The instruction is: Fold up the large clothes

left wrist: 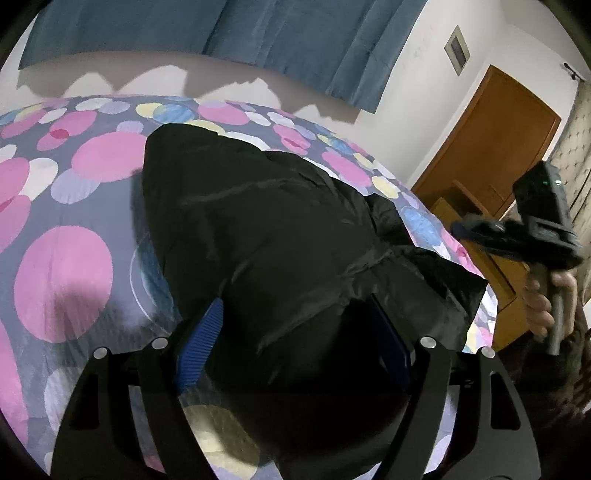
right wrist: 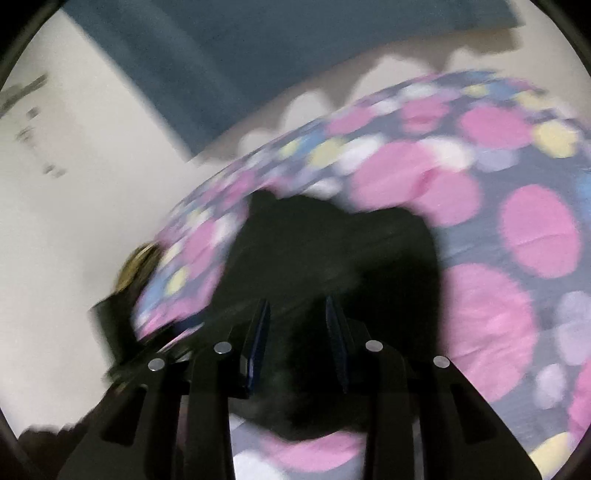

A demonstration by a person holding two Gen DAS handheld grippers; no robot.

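Left gripper (left wrist: 295, 343), jaws spread wide around black jacket (left wrist: 266, 229) on the polka-dot bed (left wrist: 62, 280); right gripper (right wrist: 297, 345) blurred, jaws parted, empty. Close before lifting.

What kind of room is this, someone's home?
Most likely a bedroom in a home. A bed with a polka-dot bedspread fills the view, blue curtains hang on the wall behind it, and a wooden door stands to the side. A black jacket lies on the bed.

Blue curtain (left wrist: 221, 33), wooden door (left wrist: 491, 147)
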